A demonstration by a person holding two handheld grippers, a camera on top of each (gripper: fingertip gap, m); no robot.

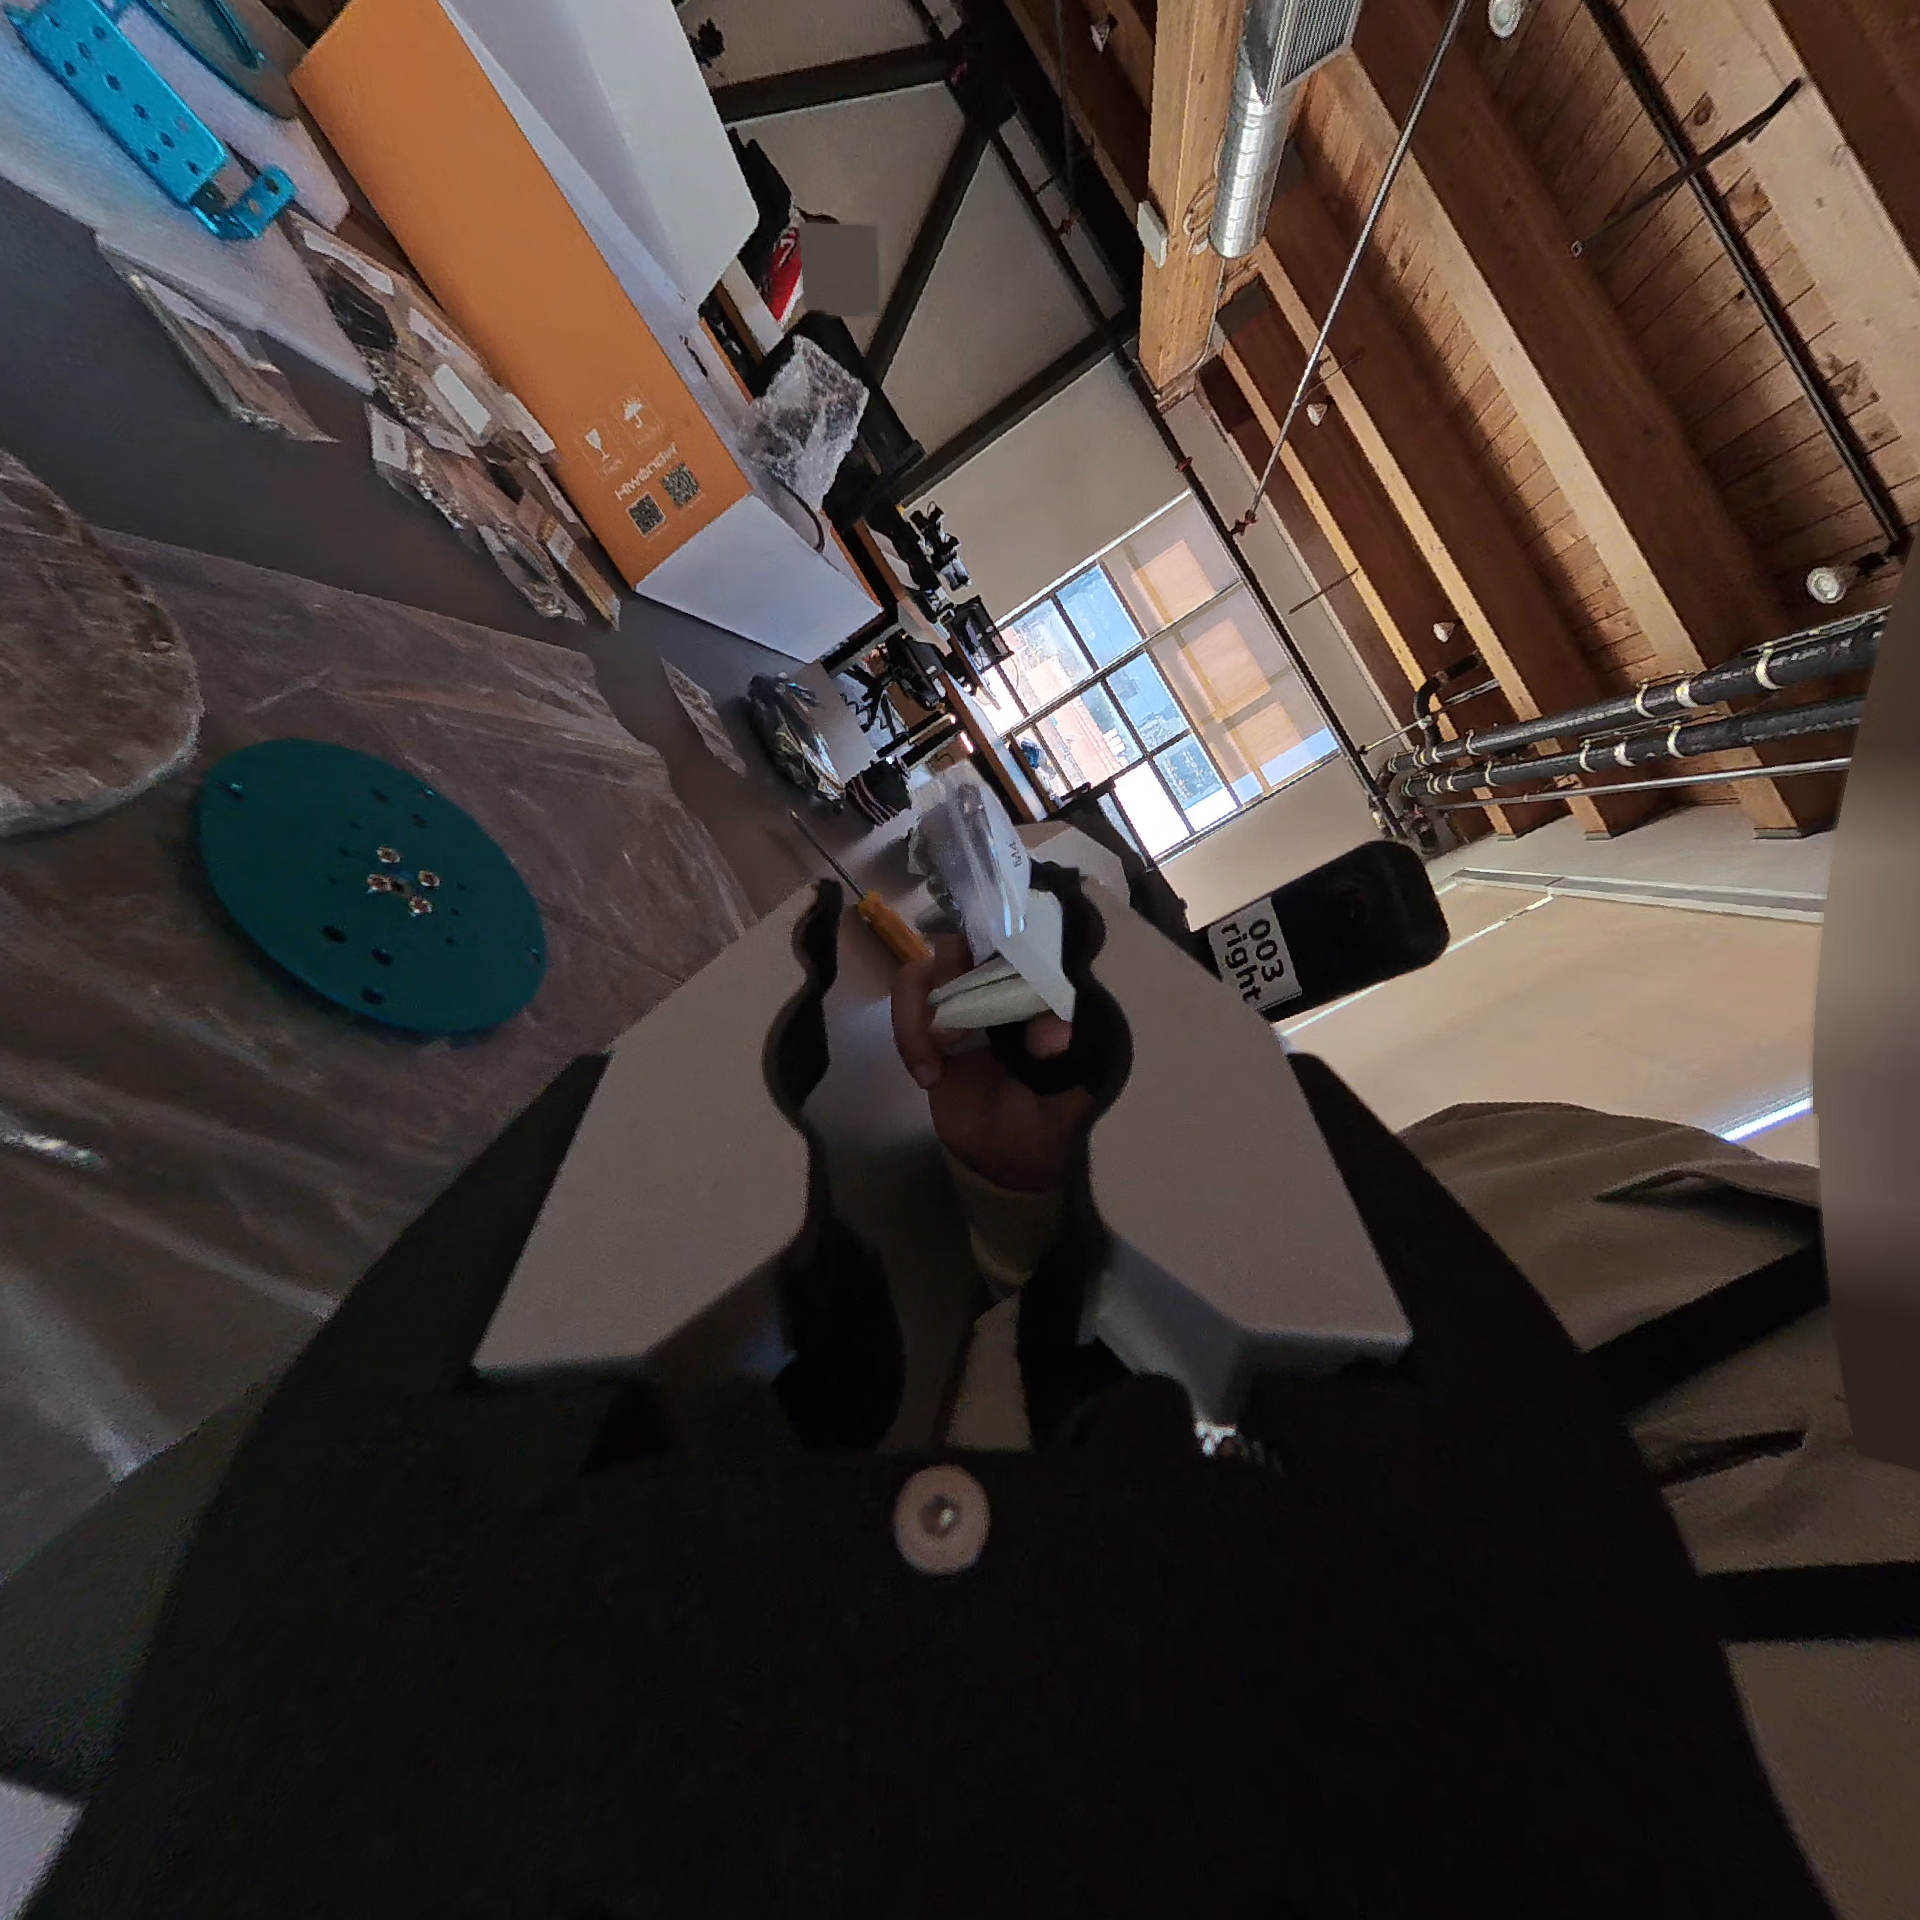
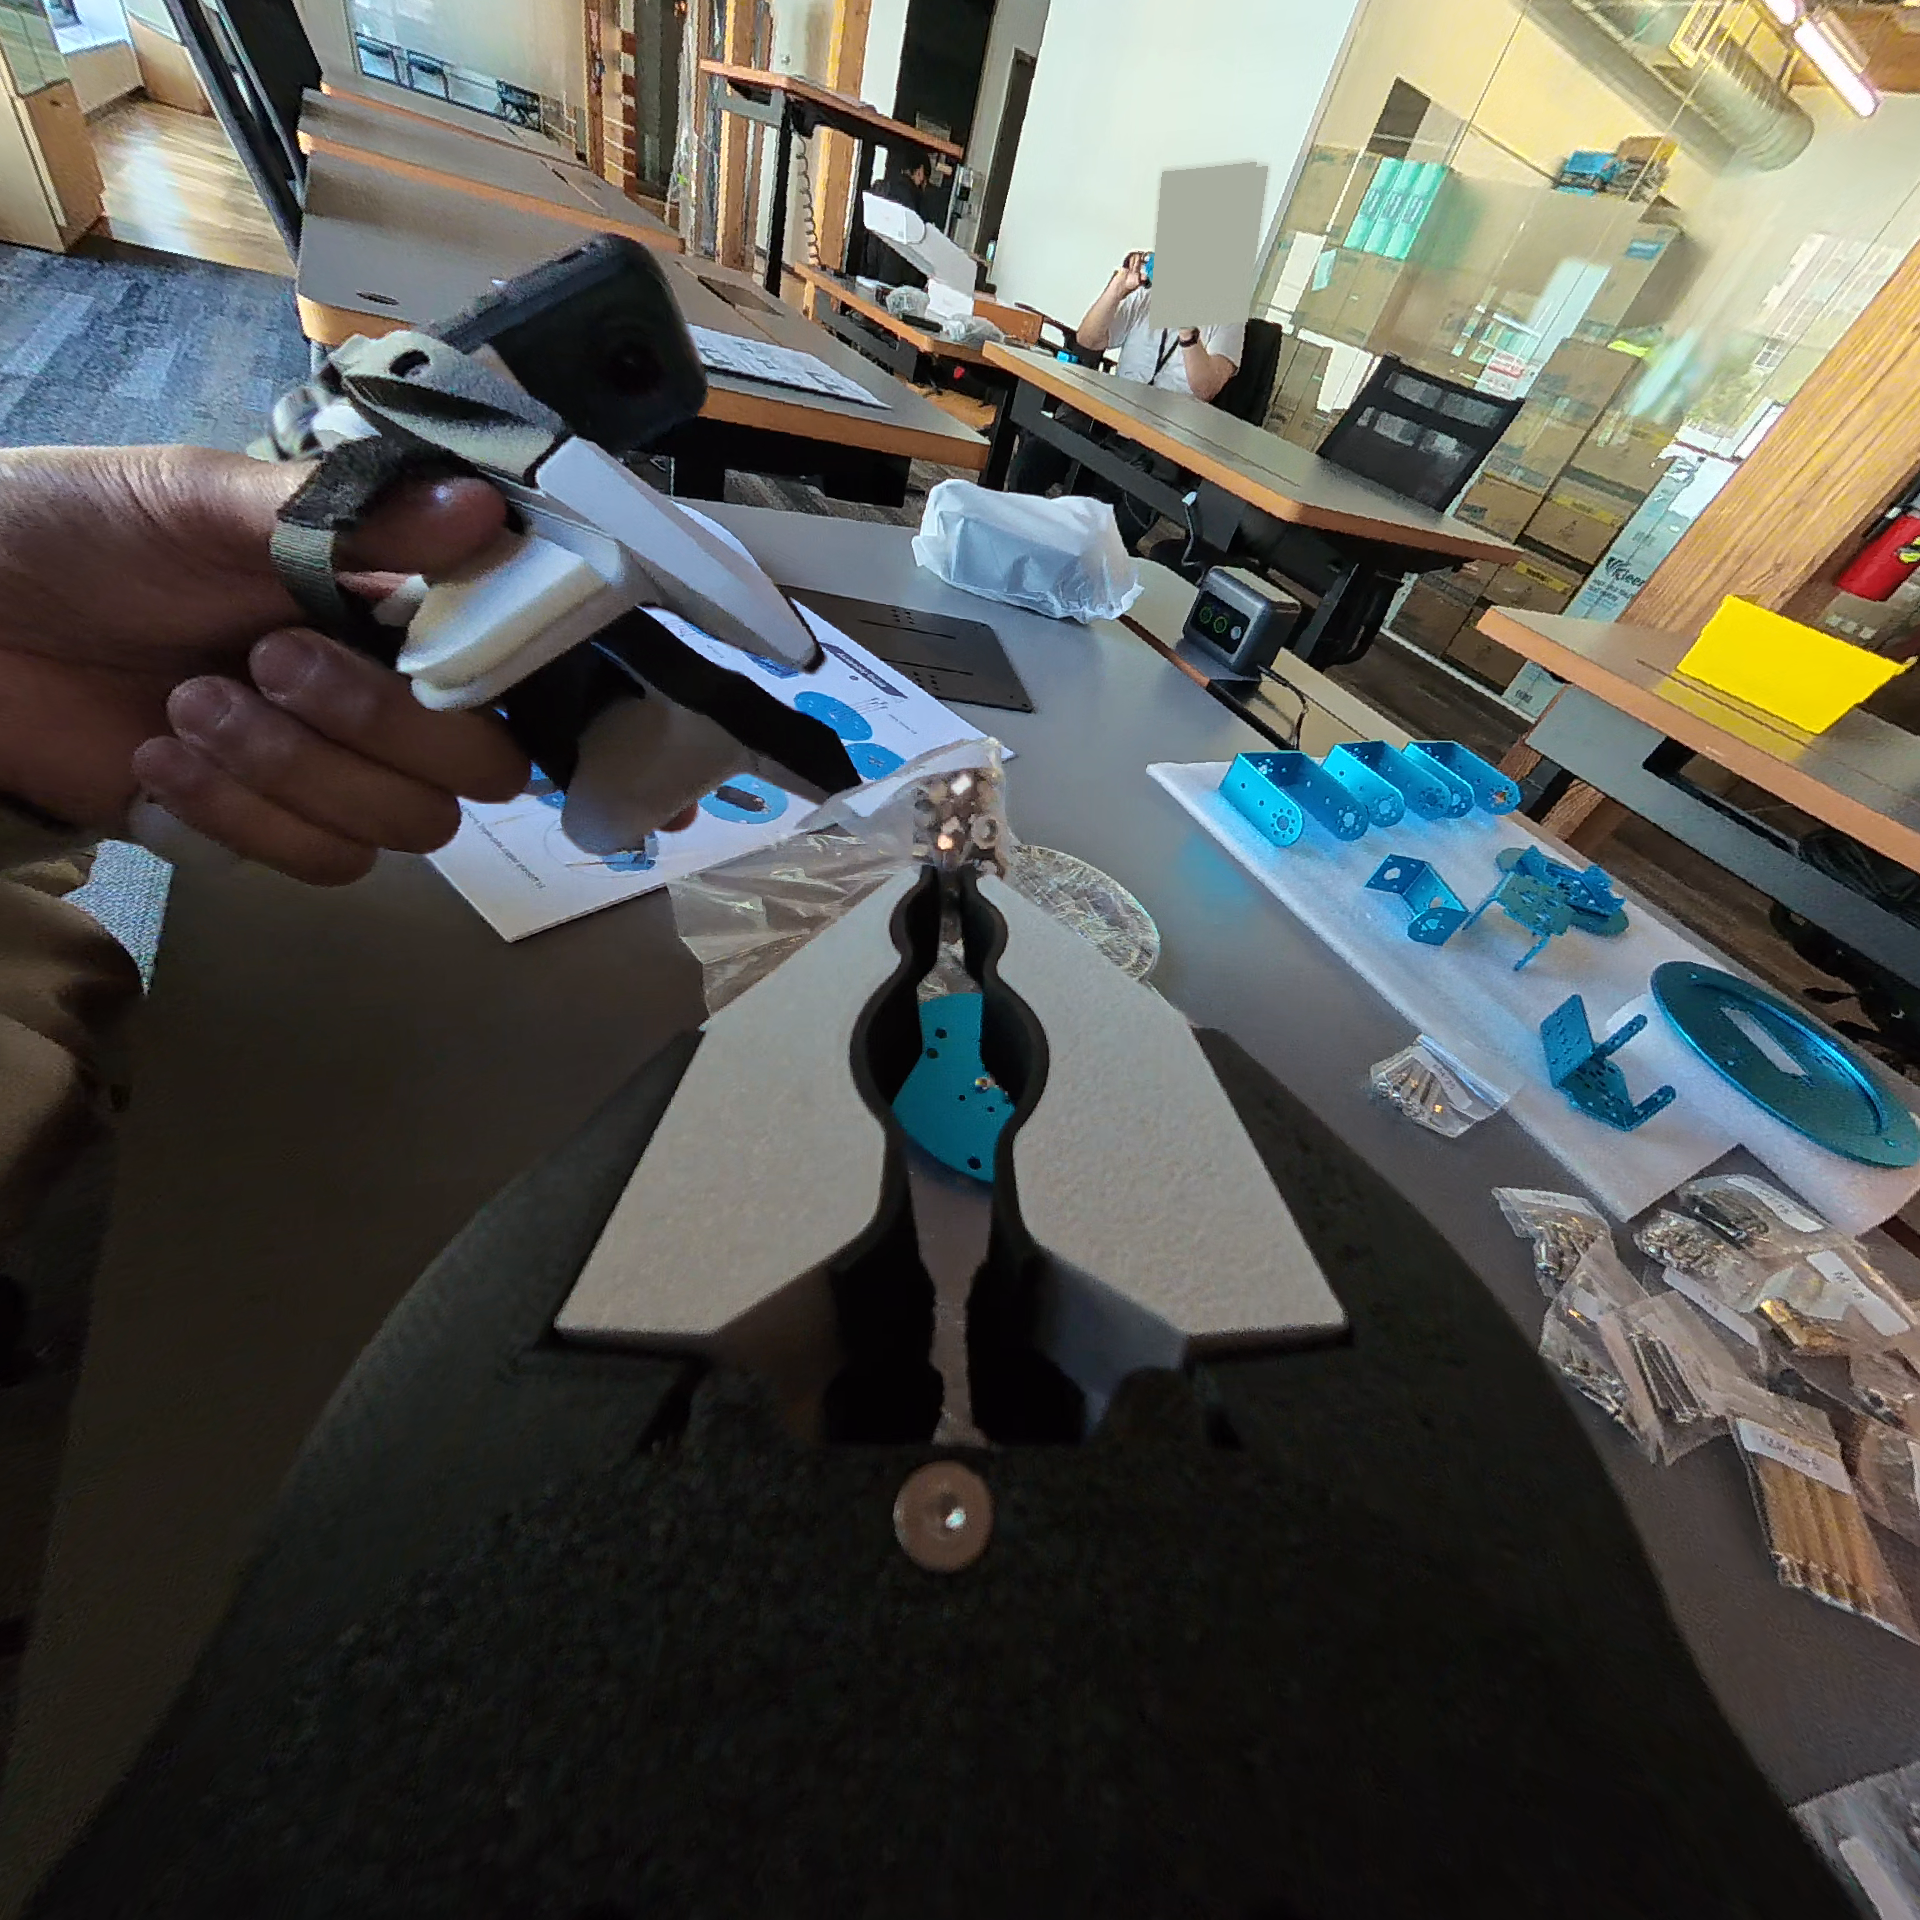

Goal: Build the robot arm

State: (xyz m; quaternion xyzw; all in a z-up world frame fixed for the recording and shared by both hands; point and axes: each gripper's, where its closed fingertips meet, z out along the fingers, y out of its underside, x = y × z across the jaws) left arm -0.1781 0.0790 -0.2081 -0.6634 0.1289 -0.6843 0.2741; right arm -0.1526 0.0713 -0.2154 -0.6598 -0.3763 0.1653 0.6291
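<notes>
My right gripper (image 2: pixel 940 883) is shut on a clear plastic bag (image 2: pixel 800 904) of small metal nuts, held above the dark table (image 2: pixel 364 1039). A hand holds my left gripper (image 2: pixel 831 722) at the upper left, open, its lower fingertip (image 2: pixel 844 781) at the bag's top edge. In the left wrist view my left gripper (image 1: pixel 945 899) is open, with the bag (image 1: pixel 971 842) and the right gripper's white fingers (image 1: pixel 997 987) in the gap, near its right finger. A teal round plate (image 1: pixel 374 883) lies on the table, also seen below the right fingers (image 2: pixel 951 1091).
A white foam sheet (image 2: pixel 1320 894) at right carries blue brackets and a blue ring (image 2: pixel 1787 1070). Several small hardware bags (image 2: pixel 1714 1320) lie near it. An instruction sheet (image 2: pixel 582 862), an orange-handled screwdriver (image 1: pixel 894 925) and an orange-and-white box (image 1: pixel 520 312) are on the table.
</notes>
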